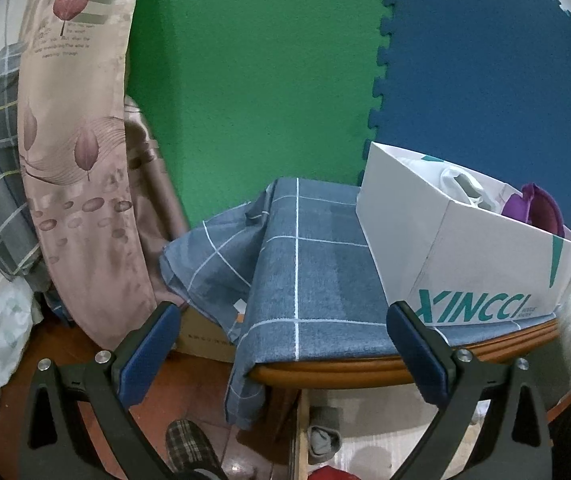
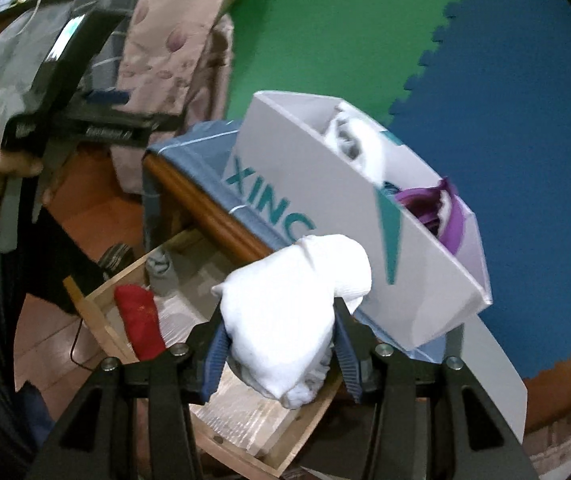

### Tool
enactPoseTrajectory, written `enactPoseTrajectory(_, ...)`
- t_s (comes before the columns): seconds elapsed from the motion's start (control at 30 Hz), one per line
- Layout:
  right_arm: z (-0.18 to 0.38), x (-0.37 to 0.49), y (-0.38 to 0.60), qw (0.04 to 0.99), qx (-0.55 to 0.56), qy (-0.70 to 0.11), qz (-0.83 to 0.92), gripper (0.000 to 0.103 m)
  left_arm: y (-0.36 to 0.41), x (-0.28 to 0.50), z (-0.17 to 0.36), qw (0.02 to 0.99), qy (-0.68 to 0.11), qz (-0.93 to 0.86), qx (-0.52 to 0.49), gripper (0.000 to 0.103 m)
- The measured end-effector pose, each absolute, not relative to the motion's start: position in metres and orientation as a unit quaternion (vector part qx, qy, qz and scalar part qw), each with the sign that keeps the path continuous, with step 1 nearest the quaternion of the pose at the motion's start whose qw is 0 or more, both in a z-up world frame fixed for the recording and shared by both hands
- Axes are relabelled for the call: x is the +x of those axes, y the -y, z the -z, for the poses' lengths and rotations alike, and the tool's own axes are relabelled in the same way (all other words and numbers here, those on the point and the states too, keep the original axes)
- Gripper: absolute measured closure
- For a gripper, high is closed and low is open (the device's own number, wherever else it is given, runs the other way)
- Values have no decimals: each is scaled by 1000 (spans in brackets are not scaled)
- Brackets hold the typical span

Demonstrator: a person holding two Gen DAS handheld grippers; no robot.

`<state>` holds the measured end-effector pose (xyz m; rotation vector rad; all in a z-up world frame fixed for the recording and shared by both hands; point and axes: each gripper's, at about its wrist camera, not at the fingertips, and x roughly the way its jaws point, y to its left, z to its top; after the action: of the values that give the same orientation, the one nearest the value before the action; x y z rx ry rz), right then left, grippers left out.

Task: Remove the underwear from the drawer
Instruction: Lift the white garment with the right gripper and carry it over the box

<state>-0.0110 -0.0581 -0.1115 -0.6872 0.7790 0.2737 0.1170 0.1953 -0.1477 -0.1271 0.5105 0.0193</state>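
Right gripper (image 2: pixel 279 344) clamped on white underwear (image 2: pixel 289 308)
Held above open drawer (image 2: pixel 245 432); left gripper (image 1: pixel 285 344) jaws spread, empty

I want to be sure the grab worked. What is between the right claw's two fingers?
In the right wrist view, a bundled white underwear sits pinched between the right claw, above the open drawer.

Green and blue foam-mat wall (image 1: pixel 253 80)
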Motion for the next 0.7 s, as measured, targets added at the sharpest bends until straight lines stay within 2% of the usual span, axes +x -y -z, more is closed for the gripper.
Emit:
enactPoseTrajectory(0.33,86,-10,63,872,-323,-355,-97,55,-197,116,147,964,-256,-10,-69,1)
enactPoseTrajectory(0.7,84,-5,62,871,-331,-355,-74,54,-198,114,147,964,-257,-9,-71,1)
